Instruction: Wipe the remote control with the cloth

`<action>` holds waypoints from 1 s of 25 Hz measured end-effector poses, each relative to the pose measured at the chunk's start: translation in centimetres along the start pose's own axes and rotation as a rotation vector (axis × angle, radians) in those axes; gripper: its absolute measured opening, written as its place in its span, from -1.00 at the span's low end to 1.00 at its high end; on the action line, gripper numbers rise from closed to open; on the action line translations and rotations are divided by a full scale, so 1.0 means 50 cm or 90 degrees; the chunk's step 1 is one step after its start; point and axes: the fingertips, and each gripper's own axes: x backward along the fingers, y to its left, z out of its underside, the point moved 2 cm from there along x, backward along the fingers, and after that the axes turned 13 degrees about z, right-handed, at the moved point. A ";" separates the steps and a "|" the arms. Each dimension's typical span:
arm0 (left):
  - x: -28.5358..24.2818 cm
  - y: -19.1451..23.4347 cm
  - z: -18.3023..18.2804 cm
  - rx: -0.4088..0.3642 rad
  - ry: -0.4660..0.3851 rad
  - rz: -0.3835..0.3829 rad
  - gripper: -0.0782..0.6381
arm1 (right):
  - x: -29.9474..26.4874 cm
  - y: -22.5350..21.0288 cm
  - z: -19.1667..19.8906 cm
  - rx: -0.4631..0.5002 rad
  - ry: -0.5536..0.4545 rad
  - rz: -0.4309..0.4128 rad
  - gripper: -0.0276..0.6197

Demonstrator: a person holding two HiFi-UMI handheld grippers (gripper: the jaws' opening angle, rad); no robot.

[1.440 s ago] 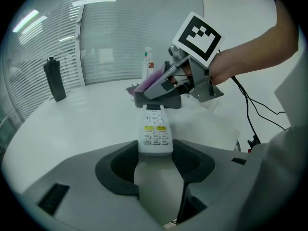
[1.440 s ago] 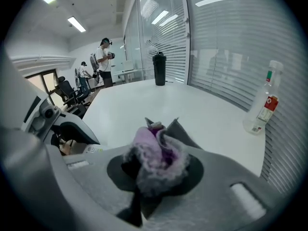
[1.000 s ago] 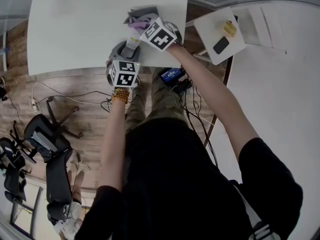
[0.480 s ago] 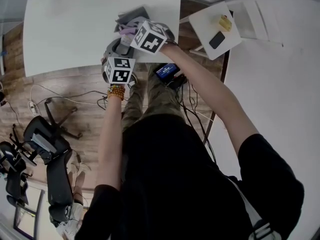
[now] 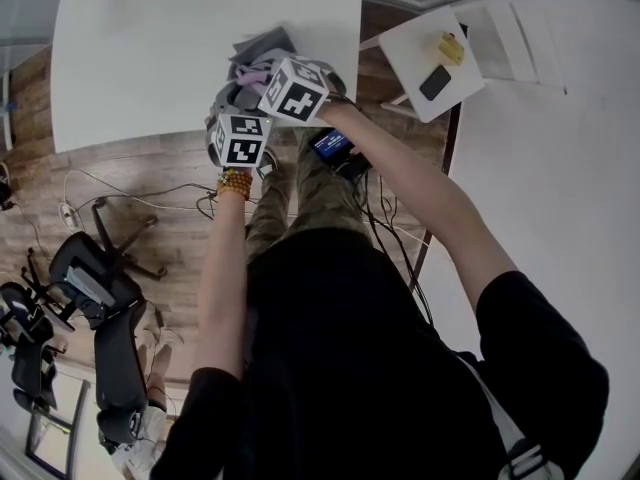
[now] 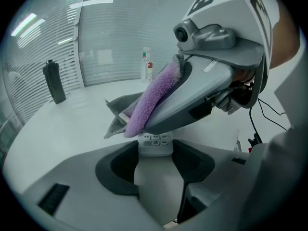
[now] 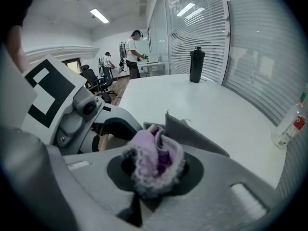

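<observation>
Wiping remote [image 6: 155, 140] with cloth [image 6: 150, 100].
Left gripper [image 6: 155, 154] jaws clamp the remote between them; right gripper [image 7: 156, 171] jaws pinch the cloth, which touches the remote just beyond the left jaws.

We see bright, even, white indoor light in every view. In the head view the white table [image 5: 150, 58] at the upper left is almost washed out, with only faint, soft shadows. In the right gripper view the ceiling strip lights [image 7: 98, 16] at the upper left glare, and bright streaks reflect off the glass at the upper right. Both gripper views bulge outward and go black in the corners. The cloth [image 7: 154, 165] near the lens is soft, and the lower left gripper view is blurred, though the remote control [image 6: 155, 142] stays fairly sharp.
</observation>
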 end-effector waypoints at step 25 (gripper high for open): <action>0.004 0.009 0.001 0.001 -0.001 -0.003 -0.14 | 0.059 -0.288 0.020 -0.099 -0.068 0.104 -0.74</action>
